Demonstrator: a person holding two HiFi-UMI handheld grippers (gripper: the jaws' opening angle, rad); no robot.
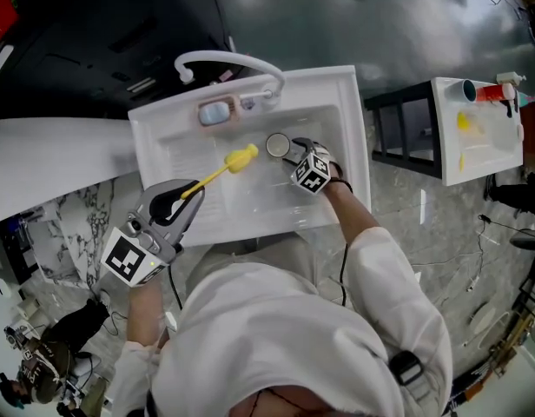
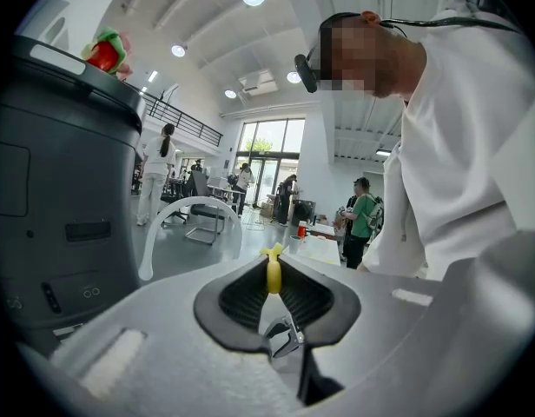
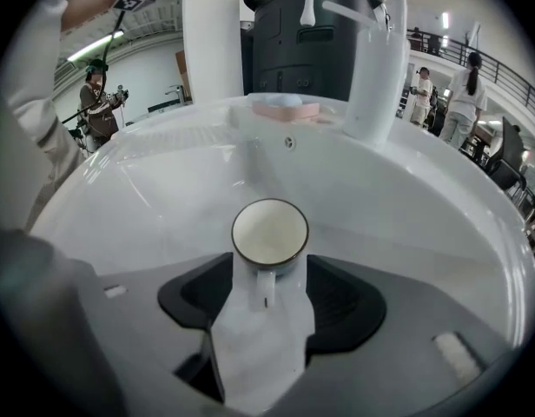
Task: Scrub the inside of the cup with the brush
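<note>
At the white sink (image 1: 347, 102), my left gripper (image 1: 179, 201) was clamped on the handle of the yellow brush (image 1: 234, 163), bristle head pointing out over the basin, which I judged kept it ready to go into the cup (image 1: 278, 145). The cup stood upright on the basin floor, mouth up, near the back wall under the faucet (image 1: 226, 59). My right gripper (image 1: 295, 156) hung over it with jaws wide apart, the cup's handle in the gap and neither pad pressing, so the cup was free and could slide under scrubbing. Bare basin floor lay between brush head and cup; the spout and back wall crowded the far side
</note>
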